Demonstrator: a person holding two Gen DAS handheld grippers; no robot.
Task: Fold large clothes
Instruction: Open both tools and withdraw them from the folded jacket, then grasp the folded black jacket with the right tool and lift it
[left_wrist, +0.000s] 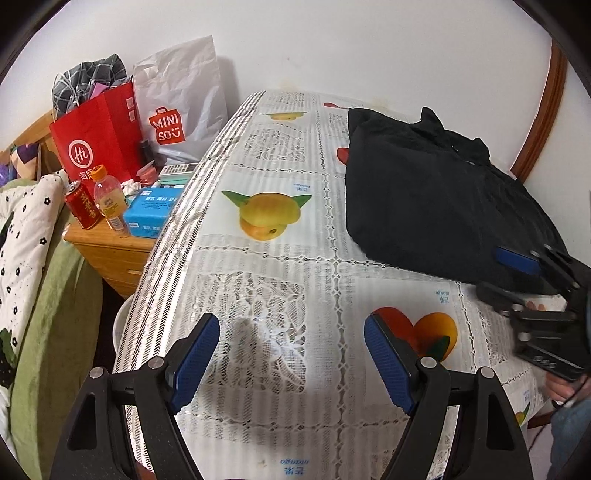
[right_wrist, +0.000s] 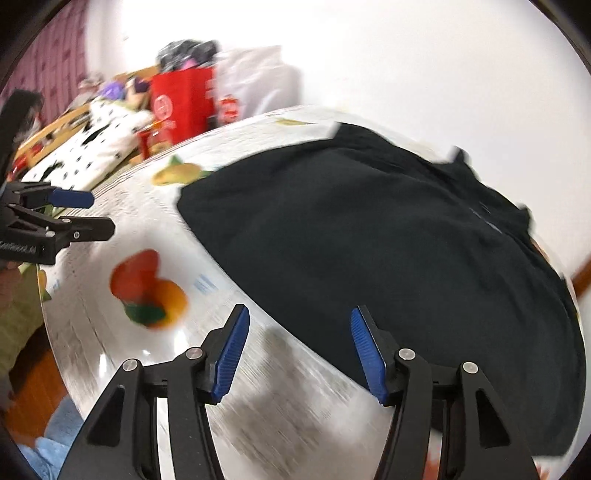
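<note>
My black garment (left_wrist: 436, 199) lies bunched in a rough mound at the right of the left wrist frame, on the desk (left_wrist: 266, 280) with its fruit-print lace cloth. It looks soft, limp and fairly thick, so I expect it to sag and drag rather than slide. My left gripper (left_wrist: 291, 354) hangs wide over bare cloth, holding nothing. My right gripper (right_wrist: 299, 347) is also spread wide at the garment's near edge. I would pinch a hem or corner there.
</note>
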